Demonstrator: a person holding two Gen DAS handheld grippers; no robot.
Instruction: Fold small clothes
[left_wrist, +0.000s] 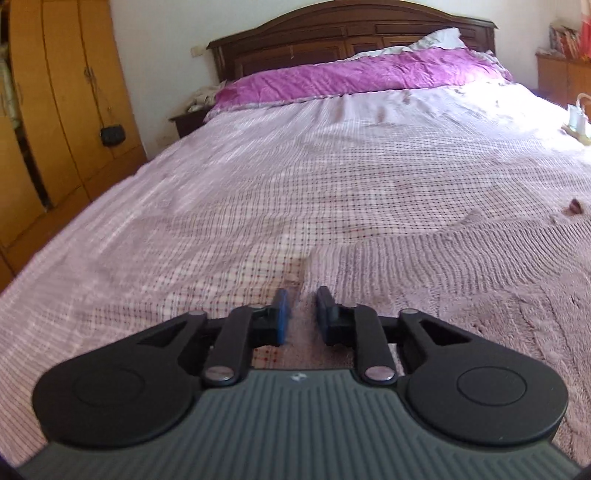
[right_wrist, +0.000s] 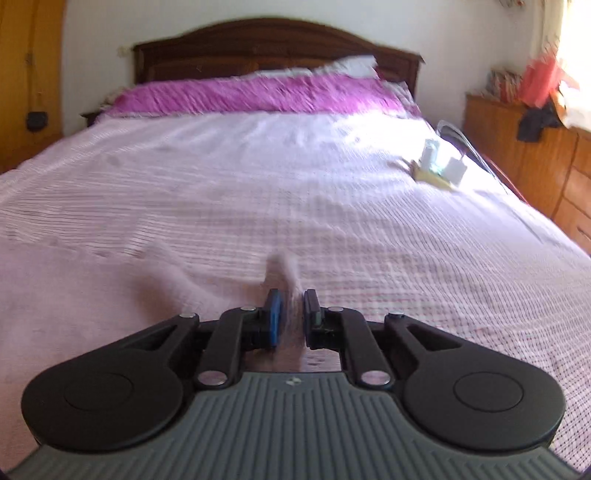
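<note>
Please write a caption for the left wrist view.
Left hand-held gripper pinching the edge of a pink knitted garment on a checked bedspread.

This is a bedroom in a home. A wide bed (left_wrist: 258, 177) fills the middle of both views, spread with a pale pink checked cover. At the top of the frame stands a dark carved wooden headboard (left_wrist: 347, 33), with a crumpled magenta quilt (left_wrist: 362, 74) and a white pillow (left_wrist: 439, 38) lying just before it. A tall orange-brown wardrobe (left_wrist: 55, 103) takes the left edge of the left wrist view. On the right edge of the right wrist view a wooden dresser (right_wrist: 546, 162) carries heaped clothes and papers under bright window light.
</note>
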